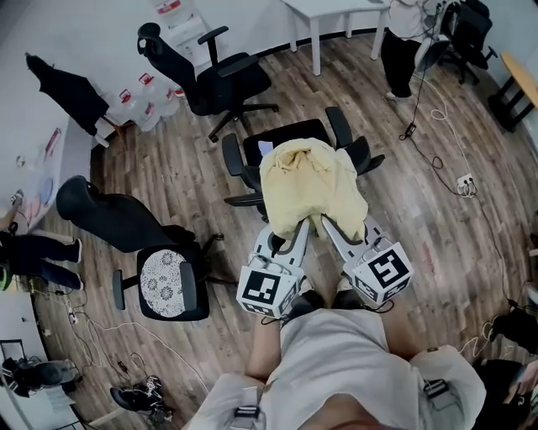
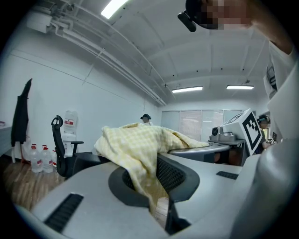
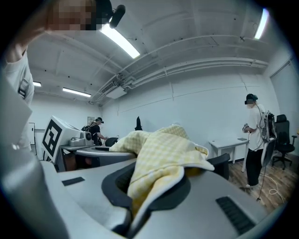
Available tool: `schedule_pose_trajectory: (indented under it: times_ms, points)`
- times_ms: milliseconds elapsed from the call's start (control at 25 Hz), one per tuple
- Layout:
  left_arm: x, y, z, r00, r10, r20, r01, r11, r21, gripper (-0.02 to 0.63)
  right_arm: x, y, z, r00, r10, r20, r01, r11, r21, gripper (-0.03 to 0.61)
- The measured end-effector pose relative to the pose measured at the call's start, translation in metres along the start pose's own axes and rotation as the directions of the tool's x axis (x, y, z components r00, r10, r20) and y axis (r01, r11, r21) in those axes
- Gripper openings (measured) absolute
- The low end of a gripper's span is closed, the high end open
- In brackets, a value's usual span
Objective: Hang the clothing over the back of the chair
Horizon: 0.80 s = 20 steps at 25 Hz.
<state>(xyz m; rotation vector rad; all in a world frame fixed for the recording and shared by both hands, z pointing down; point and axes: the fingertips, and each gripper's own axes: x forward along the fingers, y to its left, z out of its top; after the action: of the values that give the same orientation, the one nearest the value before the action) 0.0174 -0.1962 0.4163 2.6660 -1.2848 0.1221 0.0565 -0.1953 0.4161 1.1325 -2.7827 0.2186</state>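
Note:
A pale yellow checked garment (image 1: pixel 309 186) is draped over the back of a black office chair (image 1: pixel 290 138) straight in front of me. My left gripper (image 1: pixel 296 237) is shut on the garment's near left hem, and the cloth (image 2: pixel 140 154) runs down between its jaws. On the near right hem my right gripper (image 1: pixel 329 228) is shut too, with the fabric (image 3: pixel 159 163) bunched in its jaws. Both grippers point almost level, side by side, just behind the chair back. The chair's armrests (image 1: pixel 232 155) stick out on either side of the cloth.
A second black chair (image 1: pixel 206 71) stands further back. A third chair with a patterned cushion (image 1: pixel 166 284) is at my left. Water bottles (image 1: pixel 143 105) line the left wall. A white table (image 1: pixel 332 17) and a standing person (image 1: pixel 402 42) are at the back right. Cables (image 1: pixel 445 143) trail across the floor.

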Motion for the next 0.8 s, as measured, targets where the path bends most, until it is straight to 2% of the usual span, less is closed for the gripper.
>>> schedule_pose_trajectory:
  times_ms: [320,800]
  points:
    - [-0.003,-0.002,-0.022,0.998,0.048,-0.042,-0.048,0.999,-0.019,0.053,-0.002,0.004,-0.024,0.998,0.056,-0.042,-0.055,0.998,0.029,0.035]
    - [0.002,0.004,-0.051,0.995,0.073,-0.067,-0.078,0.994,-0.072,0.056,0.006,-0.002,-0.054,0.994,0.058,-0.092,-0.051,0.996,0.076,0.037]
